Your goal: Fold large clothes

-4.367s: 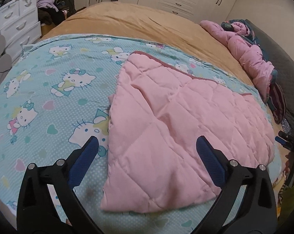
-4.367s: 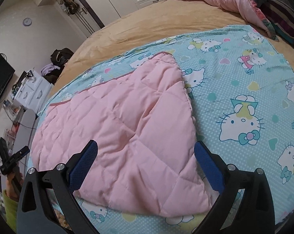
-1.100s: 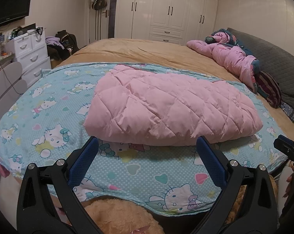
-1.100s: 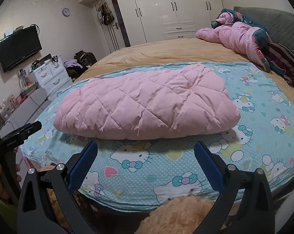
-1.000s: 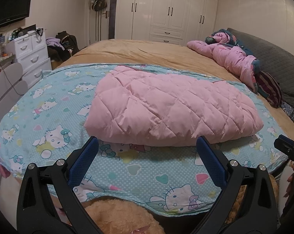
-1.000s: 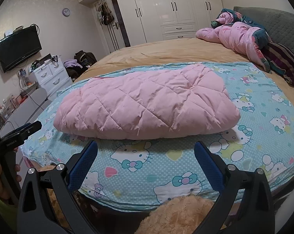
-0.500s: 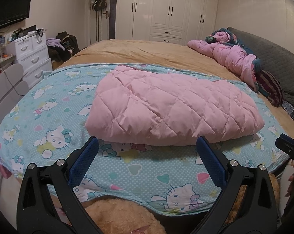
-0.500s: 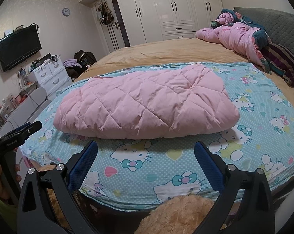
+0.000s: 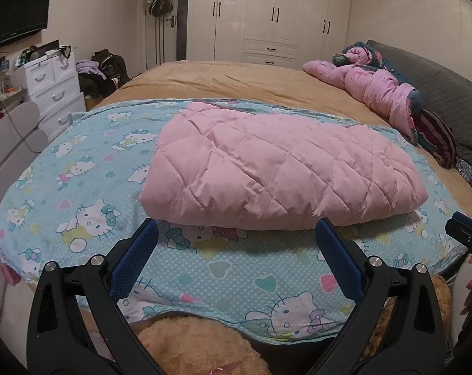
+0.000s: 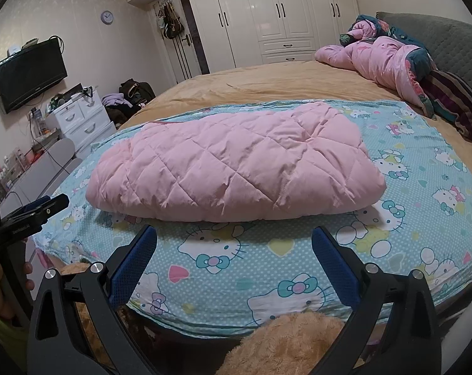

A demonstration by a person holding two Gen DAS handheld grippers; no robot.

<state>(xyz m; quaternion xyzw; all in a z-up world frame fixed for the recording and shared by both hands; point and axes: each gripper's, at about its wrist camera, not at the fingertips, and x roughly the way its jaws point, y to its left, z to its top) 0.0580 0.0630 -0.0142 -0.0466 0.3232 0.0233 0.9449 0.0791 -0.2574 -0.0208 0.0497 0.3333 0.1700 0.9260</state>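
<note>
The folded pink quilted jacket lay mid-sheet on the Hello Kitty sheet, beyond both grippers' wide, empty jaws: left gripper, right gripper

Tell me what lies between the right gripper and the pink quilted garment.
Only a bare strip of cartoon-cat sheet separates the open right gripper from the folded garment, as the right wrist view shows.

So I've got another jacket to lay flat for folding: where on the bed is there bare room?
The tan bedspread lies bare beyond the Hello Kitty sheet, up to the wardrobe end. On the sheet, strips stay free around the folded pink quilted garment, widest on its near edge and its drawer-unit side. The headboard side is crowded by the bunched pink coat and striped cloth.
</note>
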